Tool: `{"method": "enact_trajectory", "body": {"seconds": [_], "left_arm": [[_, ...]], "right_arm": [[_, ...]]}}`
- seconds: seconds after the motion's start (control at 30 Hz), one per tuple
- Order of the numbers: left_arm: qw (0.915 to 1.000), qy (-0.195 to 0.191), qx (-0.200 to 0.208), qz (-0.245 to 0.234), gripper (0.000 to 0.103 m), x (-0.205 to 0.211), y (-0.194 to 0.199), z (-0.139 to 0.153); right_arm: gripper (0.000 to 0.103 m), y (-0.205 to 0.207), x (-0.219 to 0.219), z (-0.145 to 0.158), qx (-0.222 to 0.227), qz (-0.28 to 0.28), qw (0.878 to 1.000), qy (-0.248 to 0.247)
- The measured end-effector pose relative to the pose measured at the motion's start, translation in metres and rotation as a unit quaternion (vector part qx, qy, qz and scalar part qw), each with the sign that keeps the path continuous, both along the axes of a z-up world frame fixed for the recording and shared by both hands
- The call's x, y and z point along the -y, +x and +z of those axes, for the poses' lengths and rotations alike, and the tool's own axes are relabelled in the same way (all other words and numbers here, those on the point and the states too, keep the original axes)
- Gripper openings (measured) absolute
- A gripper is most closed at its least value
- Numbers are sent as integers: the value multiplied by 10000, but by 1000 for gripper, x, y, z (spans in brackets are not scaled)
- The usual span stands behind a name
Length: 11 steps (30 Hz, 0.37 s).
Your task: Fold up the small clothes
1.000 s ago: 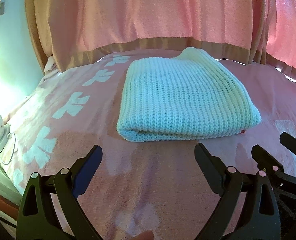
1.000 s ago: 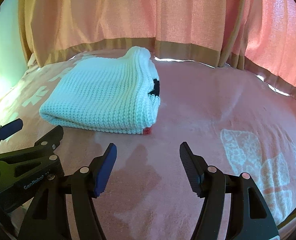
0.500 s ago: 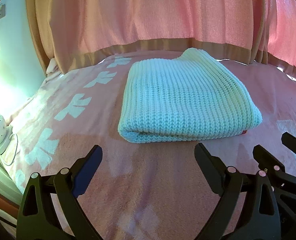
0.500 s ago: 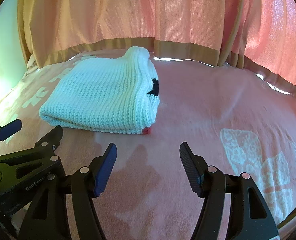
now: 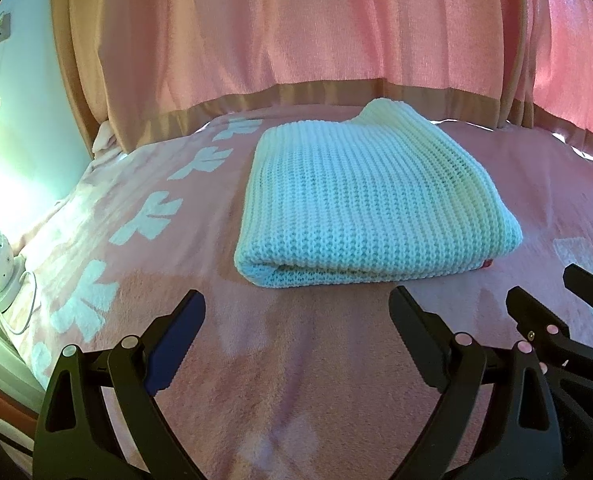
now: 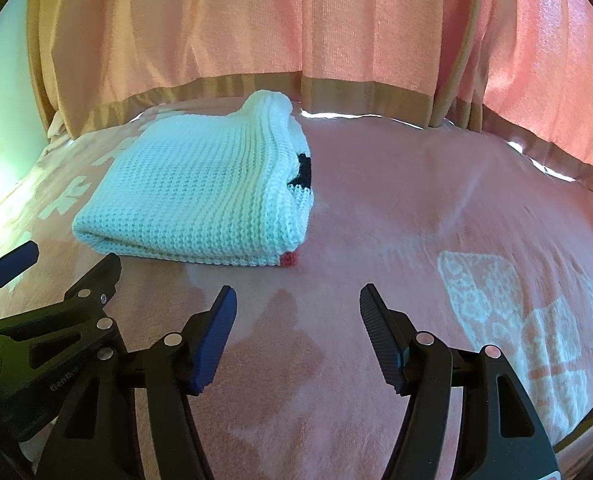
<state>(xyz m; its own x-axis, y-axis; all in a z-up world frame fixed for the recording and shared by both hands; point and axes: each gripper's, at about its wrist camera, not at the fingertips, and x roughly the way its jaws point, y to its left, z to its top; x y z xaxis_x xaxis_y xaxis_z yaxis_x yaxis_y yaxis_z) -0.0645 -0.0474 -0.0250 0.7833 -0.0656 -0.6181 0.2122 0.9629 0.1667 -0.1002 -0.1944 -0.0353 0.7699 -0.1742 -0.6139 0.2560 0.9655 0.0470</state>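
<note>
Your white knit garment [image 5: 372, 204] lies folded into a thick rectangle on the pink blanket [image 5: 296, 380], toward the far side near the pink curtain [image 5: 296, 24], with a small red tag [image 6: 288, 259] and a dark patch showing at its right-hand edge. Your left gripper [image 5: 296, 332] hangs just short of its near fold, jaws spread wide with nothing between them. Your right gripper [image 6: 296, 332] sits beside it, slightly right of the garment, jaws likewise apart and empty.

A home bedroom, it seems. A pink fleece bedspread with pale bow prints [image 5: 144, 264] covers the bed. Long pink fabric curtains [image 5: 296, 28] hang behind.
</note>
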Motion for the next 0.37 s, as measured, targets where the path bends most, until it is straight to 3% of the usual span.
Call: {"method": "enact_trajectory", "body": {"seconds": [0.2,0.37], "left_arm": [[9998,-95,-170,37,90,-1,3,-1],[10000,-37,-62,39,87,1,2,0]], "right_arm": [[64,1,1,0,-5,-11,10000,12],[64,1,2,-1,-22,10,10000,-2]]}}
